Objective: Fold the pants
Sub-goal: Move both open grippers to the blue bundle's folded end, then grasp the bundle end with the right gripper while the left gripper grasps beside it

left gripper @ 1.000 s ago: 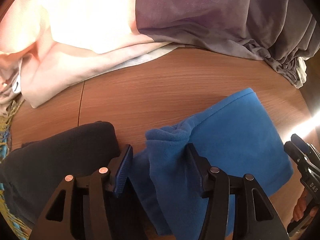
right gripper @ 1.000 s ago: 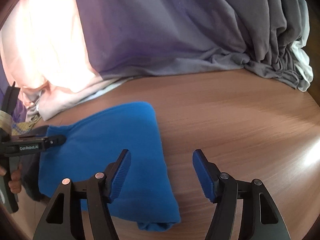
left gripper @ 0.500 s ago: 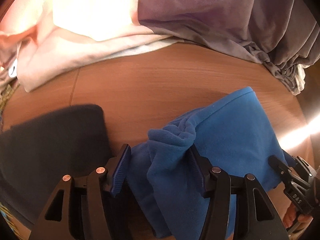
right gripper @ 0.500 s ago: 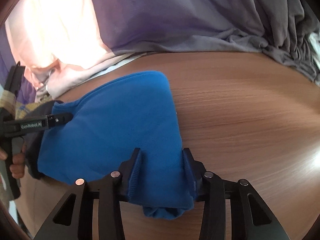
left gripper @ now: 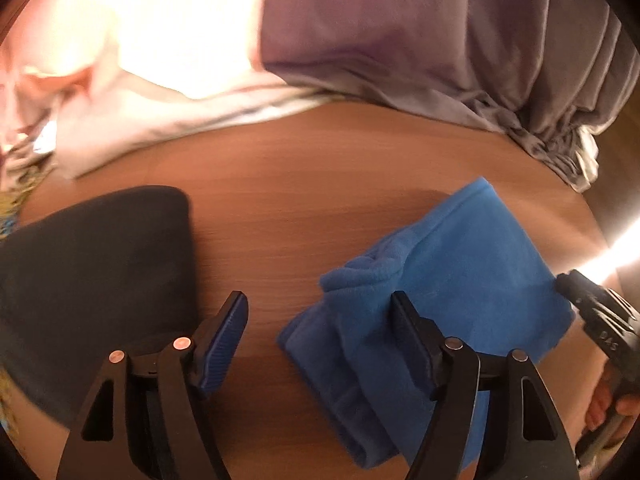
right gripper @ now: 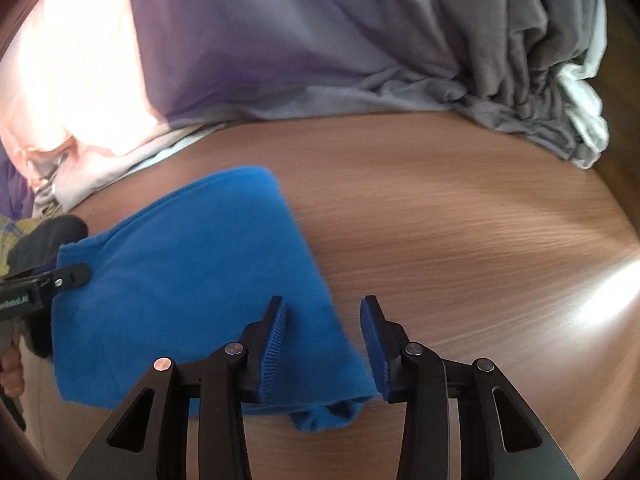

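The folded blue pants (left gripper: 460,272) lie on the wooden table (left gripper: 320,184). My left gripper (left gripper: 318,314) hangs over their bunched left end, its jaws opening. The left pad (left gripper: 228,336) is over bare wood and the right finger rests above the fabric without pressing it. In the right wrist view, my right gripper (right gripper: 324,312) is shut on the near right edge of the blue pants (right gripper: 192,264), and their corner pokes out below the pads. The left gripper (right gripper: 60,280) shows at that view's left edge, and the right gripper (left gripper: 592,312) at the other view's right edge.
A folded black garment (left gripper: 100,280) lies left of the pants. A pile of pink-white cloth (left gripper: 160,60) and grey-purple cloth (left gripper: 420,40) lines the far side. Grey gathered fabric (right gripper: 540,92) hangs at the far right. A hand (left gripper: 608,408) holds the right gripper.
The left jaws have widened and released the bunched blue end, shifting left. The right jaws, open beside the pants a second ago, closed on the pants' edge, and the pants have swung.
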Demonstrator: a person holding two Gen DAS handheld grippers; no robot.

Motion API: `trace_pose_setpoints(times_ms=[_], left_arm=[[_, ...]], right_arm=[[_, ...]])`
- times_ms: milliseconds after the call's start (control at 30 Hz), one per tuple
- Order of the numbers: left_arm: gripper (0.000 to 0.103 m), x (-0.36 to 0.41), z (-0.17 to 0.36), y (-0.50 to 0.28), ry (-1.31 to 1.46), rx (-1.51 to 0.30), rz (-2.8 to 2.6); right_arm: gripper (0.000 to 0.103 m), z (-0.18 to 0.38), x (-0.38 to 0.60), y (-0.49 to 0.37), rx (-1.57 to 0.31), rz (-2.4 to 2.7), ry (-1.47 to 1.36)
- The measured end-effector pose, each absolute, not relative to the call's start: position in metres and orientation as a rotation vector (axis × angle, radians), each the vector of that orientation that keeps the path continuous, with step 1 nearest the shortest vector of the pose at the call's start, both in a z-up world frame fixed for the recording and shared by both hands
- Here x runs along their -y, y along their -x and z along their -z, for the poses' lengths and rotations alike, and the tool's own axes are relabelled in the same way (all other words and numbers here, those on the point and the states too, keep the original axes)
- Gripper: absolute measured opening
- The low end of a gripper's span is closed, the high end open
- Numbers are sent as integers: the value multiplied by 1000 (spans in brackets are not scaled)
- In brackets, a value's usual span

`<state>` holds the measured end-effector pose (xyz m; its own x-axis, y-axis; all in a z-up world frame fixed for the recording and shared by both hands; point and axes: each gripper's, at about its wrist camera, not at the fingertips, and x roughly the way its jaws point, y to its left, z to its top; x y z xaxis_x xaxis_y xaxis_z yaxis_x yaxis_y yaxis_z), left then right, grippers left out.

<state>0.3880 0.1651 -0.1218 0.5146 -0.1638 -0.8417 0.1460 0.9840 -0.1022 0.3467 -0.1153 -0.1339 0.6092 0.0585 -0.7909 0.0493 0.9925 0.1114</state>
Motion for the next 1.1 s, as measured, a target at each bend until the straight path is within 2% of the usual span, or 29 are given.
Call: trace_pose_setpoints(times_ms=[100, 167, 500, 1033, 1100], left_arm=[[72, -167, 111, -374, 40, -947, 113], [73, -169, 107, -366, 98, -922, 98], [74, -163, 133, -362, 261, -945, 125], [76, -169, 165, -360, 418, -960, 120], [73, -169, 165, -360, 427, -957, 126]], right_arm=[[42, 122, 117, -343, -873, -7, -130], [50, 118, 120, -342, -855, -29, -154], [50, 138, 132, -354, -915, -83, -255], [50, 156, 124, -354, -956, -136, -221], [50, 160, 125, -355, -962, -141, -236]])
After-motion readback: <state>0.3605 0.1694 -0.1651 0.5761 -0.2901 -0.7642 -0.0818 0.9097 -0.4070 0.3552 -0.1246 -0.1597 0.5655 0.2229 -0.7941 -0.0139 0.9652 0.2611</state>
